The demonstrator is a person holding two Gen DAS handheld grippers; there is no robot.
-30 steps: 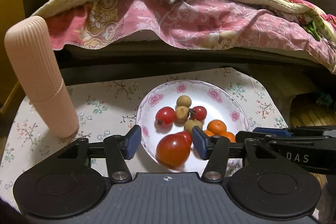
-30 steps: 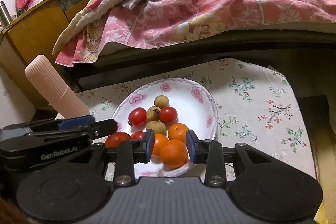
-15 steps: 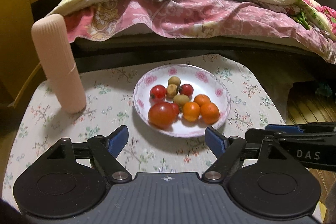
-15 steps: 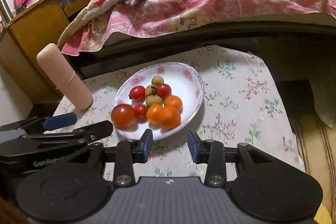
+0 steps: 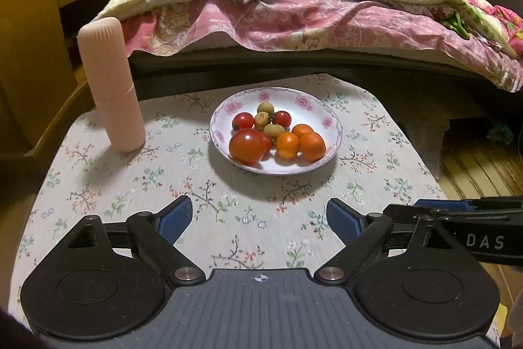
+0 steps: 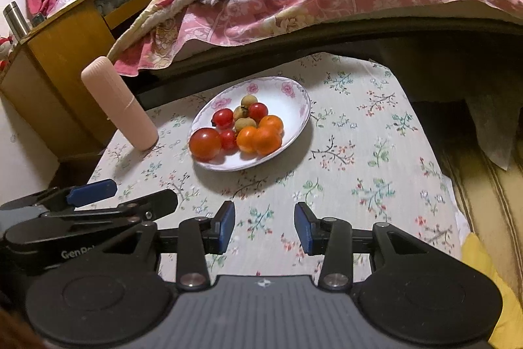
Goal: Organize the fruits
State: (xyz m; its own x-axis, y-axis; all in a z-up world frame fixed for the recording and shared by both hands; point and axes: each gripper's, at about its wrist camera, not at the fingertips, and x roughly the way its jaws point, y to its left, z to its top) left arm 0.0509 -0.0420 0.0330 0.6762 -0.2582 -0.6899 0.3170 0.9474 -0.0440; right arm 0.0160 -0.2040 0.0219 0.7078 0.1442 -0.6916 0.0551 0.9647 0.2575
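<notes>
A white floral plate (image 5: pixel 330 116) (image 6: pixel 295 94) sits on the flowered tablecloth. It holds a big tomato (image 5: pixel 246 146) (image 6: pixel 205 143), small red tomatoes (image 5: pixel 243 121), several brown longans (image 5: pixel 265 108) and three oranges (image 5: pixel 312 146) (image 6: pixel 266 140). My left gripper (image 5: pixel 260 219) is open and empty, well back from the plate, over the cloth. My right gripper (image 6: pixel 264 226) is open and empty, also back from the plate. Each gripper shows at the edge of the other's view.
A tall pink ribbed cylinder (image 5: pixel 111 84) (image 6: pixel 119 103) stands upright at the table's left. A bed with a pink quilt (image 5: pixel 310 15) rises behind the table. A wooden cabinet (image 5: pixel 32 38) stands at left. The table edge drops off at right.
Both grippers have pulled back and up from the plate. The left jaws, earlier around the big tomato, have opened wide; the right jaws left the orange on the plate and are slightly wider.
</notes>
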